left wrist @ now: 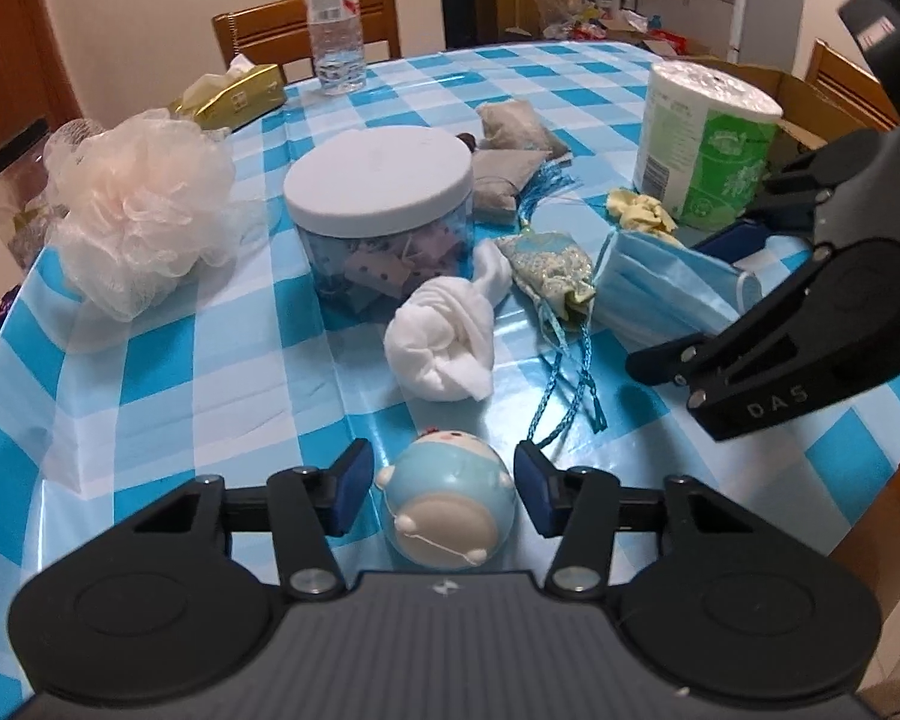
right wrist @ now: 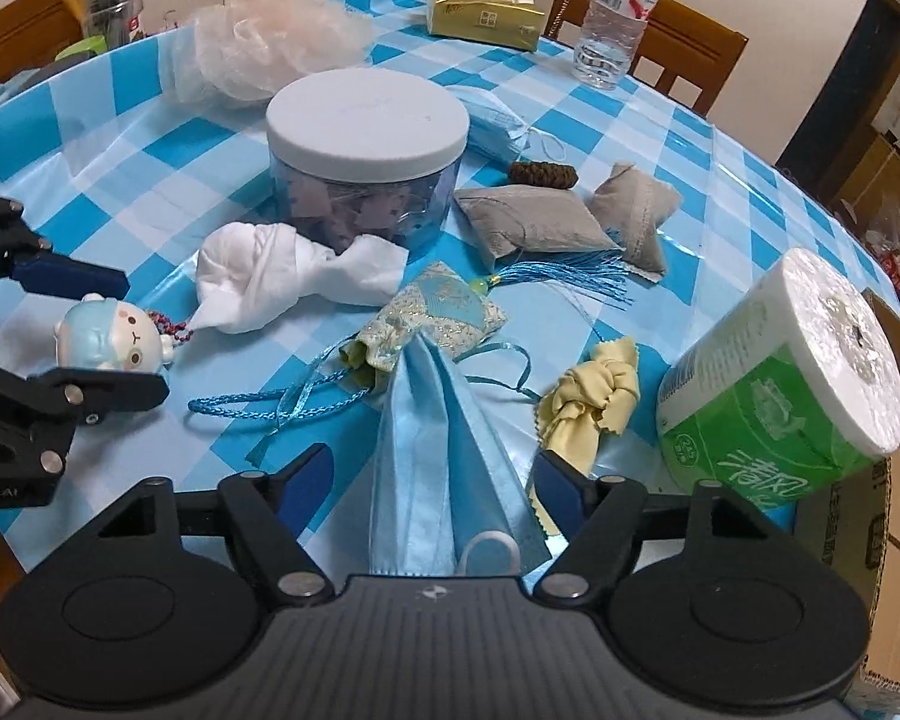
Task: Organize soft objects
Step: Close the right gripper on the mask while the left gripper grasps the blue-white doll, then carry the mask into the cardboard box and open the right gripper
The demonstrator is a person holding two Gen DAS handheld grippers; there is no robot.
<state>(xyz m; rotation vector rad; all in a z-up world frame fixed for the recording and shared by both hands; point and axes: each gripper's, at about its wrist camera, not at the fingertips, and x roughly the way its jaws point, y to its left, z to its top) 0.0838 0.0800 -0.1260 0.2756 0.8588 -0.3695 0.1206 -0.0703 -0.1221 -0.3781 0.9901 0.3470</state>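
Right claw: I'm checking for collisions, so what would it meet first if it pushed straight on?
The blue face mask, already lying between the right claw's open fingers; beyond it, probably the brocade sachet.

The left gripper (left wrist: pixel 444 495) tilts steeply down toward the tabletop's near edge. Its blue fingers (left wrist: pixel 349 495) stand on either side of a toy (left wrist: pixel 447 507), close beside it, with a thin gap showing on each side, so the pads are not pressing. The right gripper (right wrist: pixel 432 492) also tilts steeply down, near the right edge. Its fingers (right wrist: pixel 561 495) stand wide, with a mask (right wrist: pixel 444 468) lying loose between them, clear of both. The two grippers sit near each other, side by side.
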